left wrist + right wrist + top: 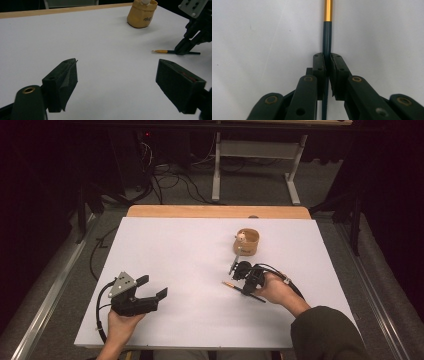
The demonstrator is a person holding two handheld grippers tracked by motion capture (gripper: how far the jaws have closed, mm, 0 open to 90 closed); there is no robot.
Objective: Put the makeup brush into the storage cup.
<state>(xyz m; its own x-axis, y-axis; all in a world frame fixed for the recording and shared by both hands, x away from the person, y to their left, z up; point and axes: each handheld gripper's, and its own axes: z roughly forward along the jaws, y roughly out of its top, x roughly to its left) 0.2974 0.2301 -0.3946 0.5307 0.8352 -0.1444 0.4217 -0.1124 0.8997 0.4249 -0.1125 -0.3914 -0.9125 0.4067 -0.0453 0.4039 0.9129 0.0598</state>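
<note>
Two grippers are at work over a white table top (200, 250). The right gripper (243, 281) is clamped on a thin dark brush (245, 290) with a gold ferrule; in the right gripper view its two black jaws stand pressed against the dark handle (327, 37) from both sides, with the gold band (328, 10) running on beyond the tips. The brush lies low on the white surface in the right half of the table, its gold end pointing toward the table's middle; whether it is touching the top or just lifted I cannot tell. Behind it, near but apart, stands a small tan cup (247, 242) with something pale inside it. The left gripper (152, 287) hovers near the left front of the table, its jaws spread wide with nothing between them; its own view looks across the bare surface toward the brush (172, 52), the cup (142, 13) and the right gripper (183, 48) beyond
</note>
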